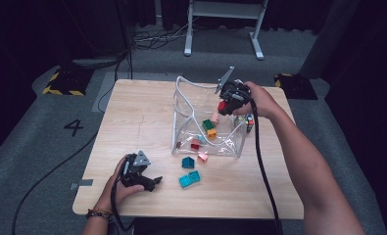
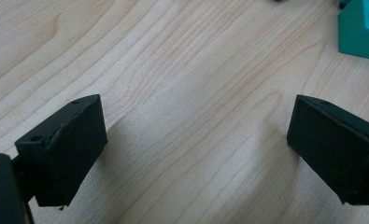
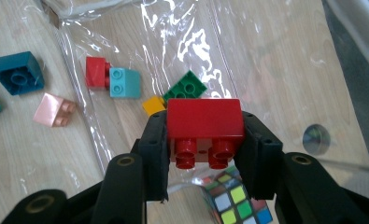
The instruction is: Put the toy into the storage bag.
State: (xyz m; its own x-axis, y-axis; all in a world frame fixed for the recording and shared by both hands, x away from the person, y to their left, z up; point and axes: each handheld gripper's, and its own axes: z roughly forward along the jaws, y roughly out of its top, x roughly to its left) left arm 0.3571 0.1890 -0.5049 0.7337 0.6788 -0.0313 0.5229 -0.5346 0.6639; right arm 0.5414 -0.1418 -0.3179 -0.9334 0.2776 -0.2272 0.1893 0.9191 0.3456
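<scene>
My right gripper (image 3: 204,140) is shut on a red brick (image 3: 204,125), studs toward the camera, and hangs over the mouth of a clear plastic bag (image 1: 208,122) with white handles. In the high view the red brick (image 1: 222,105) is above the bag's right rim, in my right gripper (image 1: 226,105). Inside the bag lie a green brick (image 3: 186,87), an orange brick (image 3: 152,105), a light-blue brick (image 3: 124,82) and another red one (image 3: 96,72). My left gripper (image 1: 152,182) rests on the table at the front left, open, with bare wood between its jaws (image 2: 196,140).
Outside the bag lie a dark teal brick (image 1: 188,162), a pink brick (image 1: 203,157) and a turquoise brick (image 1: 189,178). A colour cube (image 1: 250,122) sits just right of the bag. The wooden table (image 1: 132,122) ends near my left hand.
</scene>
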